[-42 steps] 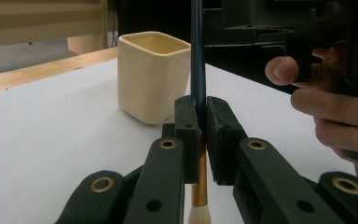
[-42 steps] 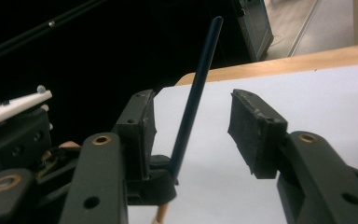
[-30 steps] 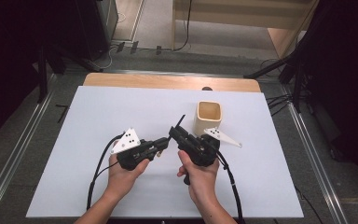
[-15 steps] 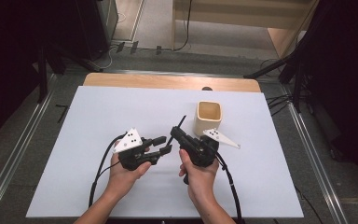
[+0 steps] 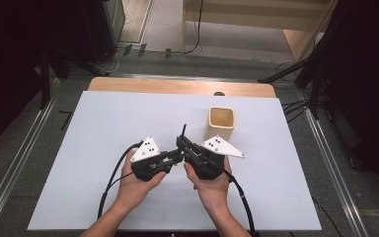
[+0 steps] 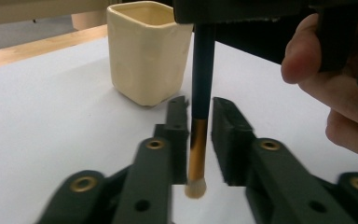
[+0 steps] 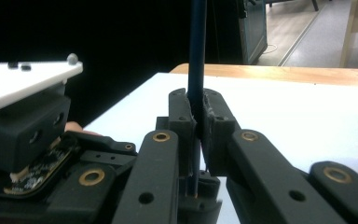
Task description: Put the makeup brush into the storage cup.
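A thin brush with a dark blue handle (image 6: 202, 70) (image 7: 196, 46), a copper ferrule and a pale bristle tip stands upright between both grippers. My right gripper (image 7: 196, 100) (image 5: 181, 142) is shut on the handle, whose top pokes up above it (image 5: 183, 131). My left gripper (image 6: 199, 105) (image 5: 179, 154) has just been closing, and its jaws now press on the brush's lower end at the ferrule. A cream square cup (image 5: 221, 123) (image 6: 147, 51) stands empty just behind and to the right of the grippers.
The white table top (image 5: 103, 128) has a wooden strip (image 5: 177, 86) along its far edge. Metal rails (image 5: 325, 148) run along both sides on the floor. Black cables (image 5: 113, 173) trail back from the grippers toward the person.
The left gripper's jaws stood apart half a second ago and have closed onto the brush's lower end. Both hands have stayed where they were.
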Demonstrator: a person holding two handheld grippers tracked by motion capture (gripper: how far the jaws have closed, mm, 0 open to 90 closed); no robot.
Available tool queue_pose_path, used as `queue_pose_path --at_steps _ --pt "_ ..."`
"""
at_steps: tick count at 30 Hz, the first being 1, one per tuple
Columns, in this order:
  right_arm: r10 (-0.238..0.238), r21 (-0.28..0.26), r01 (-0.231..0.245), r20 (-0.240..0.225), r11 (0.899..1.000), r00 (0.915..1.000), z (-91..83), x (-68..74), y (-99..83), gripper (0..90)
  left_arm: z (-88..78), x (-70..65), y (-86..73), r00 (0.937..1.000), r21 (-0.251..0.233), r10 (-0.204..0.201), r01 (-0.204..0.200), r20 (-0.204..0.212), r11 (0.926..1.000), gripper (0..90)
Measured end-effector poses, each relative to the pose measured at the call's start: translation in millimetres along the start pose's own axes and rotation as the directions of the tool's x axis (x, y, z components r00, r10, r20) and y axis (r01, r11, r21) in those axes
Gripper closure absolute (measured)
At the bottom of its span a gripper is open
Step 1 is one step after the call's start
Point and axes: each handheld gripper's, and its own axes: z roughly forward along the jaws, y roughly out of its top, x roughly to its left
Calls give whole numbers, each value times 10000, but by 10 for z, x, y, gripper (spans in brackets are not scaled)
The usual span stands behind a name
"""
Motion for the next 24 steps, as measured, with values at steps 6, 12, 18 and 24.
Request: queue_pose_path --at_steps 6,12,18,24 --pt "-39 101 39 78 9999 10000 29 33 -27 739 -34 22 1 9999 -298 -68 65 -121 9995 845" --pt "287 400 -286 -25 9988 9996 92 41 -91 765 -33 16 6 9999 -439 -99 95 -79 9990 845" --pt "343 483 -346 74 9982 9994 83 0 -94 840 -7 32 -2 9993 -295 -234 243 302 9993 671" --pt "-384 295 367 577 9989 9976 14 -76 -37 840 -86 95 2 9992 -62 -279 281 297 9996 525"
